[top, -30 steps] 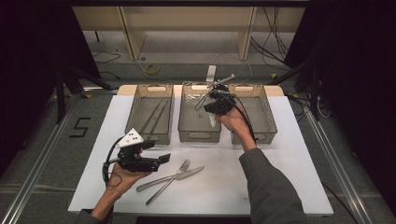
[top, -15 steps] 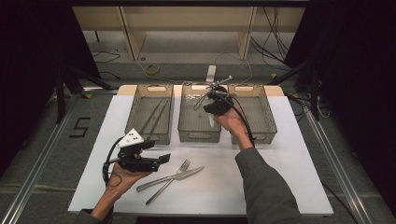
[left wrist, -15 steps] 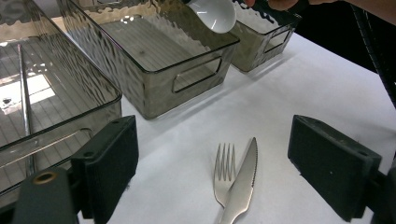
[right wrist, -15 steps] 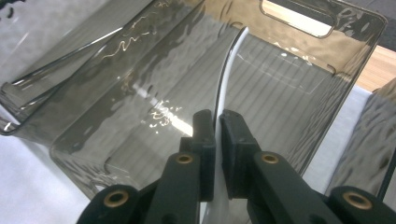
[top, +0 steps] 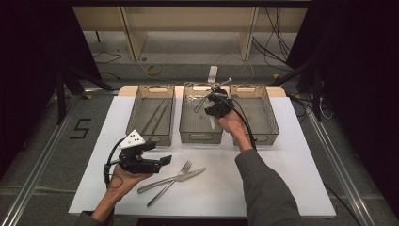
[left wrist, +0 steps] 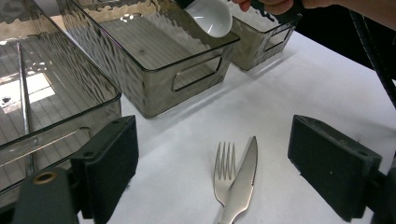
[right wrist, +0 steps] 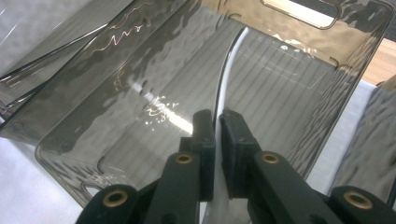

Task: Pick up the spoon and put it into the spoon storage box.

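Note:
My right gripper [top: 212,106] hangs over the middle bin [top: 200,137], shut on the thin handle of a white spoon [right wrist: 227,65]. The spoon's round bowl [left wrist: 211,16] hovers above that bin's near rim, and its handle runs up between my right jaws [right wrist: 217,122]. My left gripper [top: 159,153] rests low over the white table near the front left, jaws wide open with nothing between them. A steel fork [left wrist: 224,168] and knife [left wrist: 243,177] lie crossed on the table just ahead of its jaws [left wrist: 218,140].
Three smoky clear bins stand side by side at the back: the left bin [top: 136,117] holds long thin sticks, and the right bin [top: 271,123] is beside my right hand. White table [top: 291,179] lies bare at the right front. Cables trail from both grippers.

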Motion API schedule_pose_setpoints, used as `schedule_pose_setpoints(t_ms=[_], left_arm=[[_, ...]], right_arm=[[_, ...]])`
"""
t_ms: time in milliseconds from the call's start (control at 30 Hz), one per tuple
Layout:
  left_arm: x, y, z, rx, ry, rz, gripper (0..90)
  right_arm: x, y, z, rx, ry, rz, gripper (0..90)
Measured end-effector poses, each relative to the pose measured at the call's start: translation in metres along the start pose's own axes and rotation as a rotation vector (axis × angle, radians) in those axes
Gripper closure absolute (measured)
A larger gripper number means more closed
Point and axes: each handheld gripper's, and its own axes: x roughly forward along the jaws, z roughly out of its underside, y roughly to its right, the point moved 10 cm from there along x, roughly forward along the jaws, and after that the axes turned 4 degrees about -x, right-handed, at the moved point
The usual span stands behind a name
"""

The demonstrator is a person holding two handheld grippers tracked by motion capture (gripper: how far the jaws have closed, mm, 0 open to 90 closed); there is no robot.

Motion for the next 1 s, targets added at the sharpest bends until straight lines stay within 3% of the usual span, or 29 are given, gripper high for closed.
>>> schedule_pose_setpoints(t_ms=[267,433,667,1000], left_arm=[[0.000,0.000,0.000,0.000,-0.001,0.001,15.7],[0.000,0.000,0.000,0.000,-0.003,0.000,15.7],[0.000,0.000,0.002,-0.001,-0.013,0.005,15.6],[0.003,0.001,0.005,0.004,-0.044,0.011,15.6]], right_arm=[[0.004,0.001,0.001,0.025,0.001,0.003,83.5],[0.001,0.000,-0.003,0.032,0.028,-0.018,72.9],[-0.009,-0.007,-0.002,0.001,0.037,-0.054,58.8],[-0.042,-0.034,0.018,-0.064,0.081,-0.139,44.9]])
